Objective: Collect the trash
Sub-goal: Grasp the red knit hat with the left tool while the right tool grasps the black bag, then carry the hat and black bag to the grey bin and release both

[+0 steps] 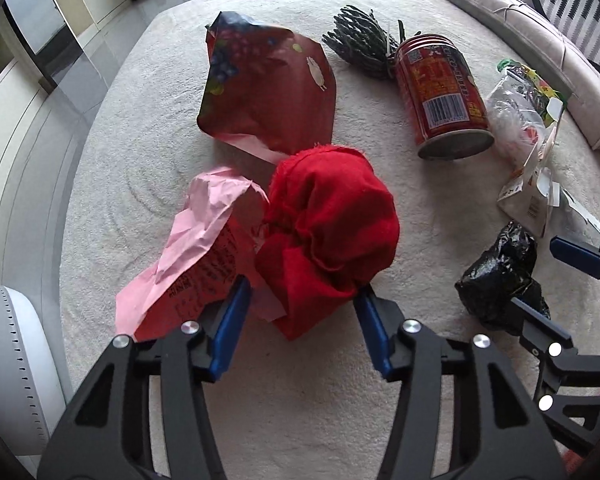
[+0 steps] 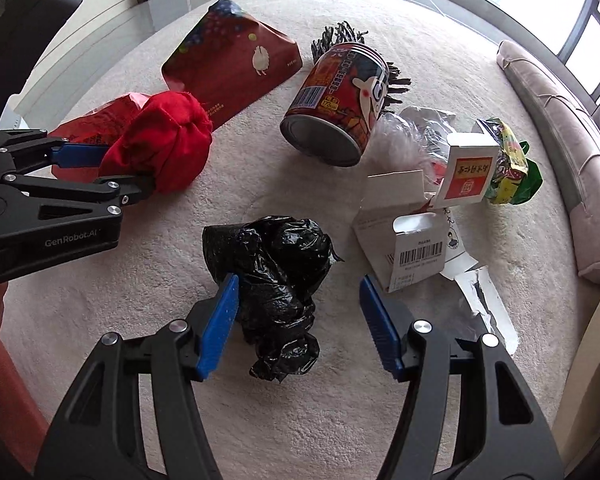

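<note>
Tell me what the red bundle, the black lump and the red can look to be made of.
Red bundle: woven cloth, matte, frayed edge, soft folds.
Black lump: thin plastic film, glossy, sharp crinkles.
Red can: probably metal, dull silver base, printed label.

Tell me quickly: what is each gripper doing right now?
Left gripper: closed around the red cloth.
Right gripper: open around the black bag, one pad not touching.

Black bag [image 2: 276,280] between right tool [image 2: 298,312] pads

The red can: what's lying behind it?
Behind the can, a dark bundle of thin sticks pokes out above and to its right. The can covers the bundle's middle, so its full shape stays hidden.
</note>
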Available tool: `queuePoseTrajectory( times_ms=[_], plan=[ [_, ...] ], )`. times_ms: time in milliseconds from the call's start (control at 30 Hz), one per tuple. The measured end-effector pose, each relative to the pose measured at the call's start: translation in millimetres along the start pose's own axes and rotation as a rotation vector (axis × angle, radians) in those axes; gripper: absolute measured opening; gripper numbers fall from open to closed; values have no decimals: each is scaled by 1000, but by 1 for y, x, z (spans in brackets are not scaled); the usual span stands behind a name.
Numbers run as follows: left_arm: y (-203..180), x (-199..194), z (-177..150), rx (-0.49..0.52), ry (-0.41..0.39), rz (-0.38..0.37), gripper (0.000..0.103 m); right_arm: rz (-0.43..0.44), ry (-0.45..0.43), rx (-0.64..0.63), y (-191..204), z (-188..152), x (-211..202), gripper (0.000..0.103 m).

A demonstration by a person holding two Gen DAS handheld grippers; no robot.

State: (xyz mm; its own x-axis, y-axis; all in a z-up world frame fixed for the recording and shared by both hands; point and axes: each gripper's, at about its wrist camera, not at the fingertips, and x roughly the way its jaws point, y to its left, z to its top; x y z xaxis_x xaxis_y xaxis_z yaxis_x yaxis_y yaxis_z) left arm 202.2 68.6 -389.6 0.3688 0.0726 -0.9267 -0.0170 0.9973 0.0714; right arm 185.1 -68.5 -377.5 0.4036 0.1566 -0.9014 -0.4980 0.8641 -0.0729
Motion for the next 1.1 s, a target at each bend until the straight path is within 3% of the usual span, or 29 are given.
queuePoseTrajectory(
  times_ms=[67,200,300,633,1100],
  plan=[
    [-2,0,0,4,-4,-3,36,13,8,-8,5,-1,2,43],
    [-3,-2,-1,-6,-17,2,24,21,-1,-30,14,-4,-2,19],
    [-1,-6,-1,-32,-18,-16,15,32,-6,-20,13,-4,-5,14],
    [6,-36,-8,-108,-54,-10,7,-4,-48,53,-7,-4,-25,11],
    [36,-163,-46,-246,-181,16,6,-59,-162,120,-1,11,-122,11]
  ],
)
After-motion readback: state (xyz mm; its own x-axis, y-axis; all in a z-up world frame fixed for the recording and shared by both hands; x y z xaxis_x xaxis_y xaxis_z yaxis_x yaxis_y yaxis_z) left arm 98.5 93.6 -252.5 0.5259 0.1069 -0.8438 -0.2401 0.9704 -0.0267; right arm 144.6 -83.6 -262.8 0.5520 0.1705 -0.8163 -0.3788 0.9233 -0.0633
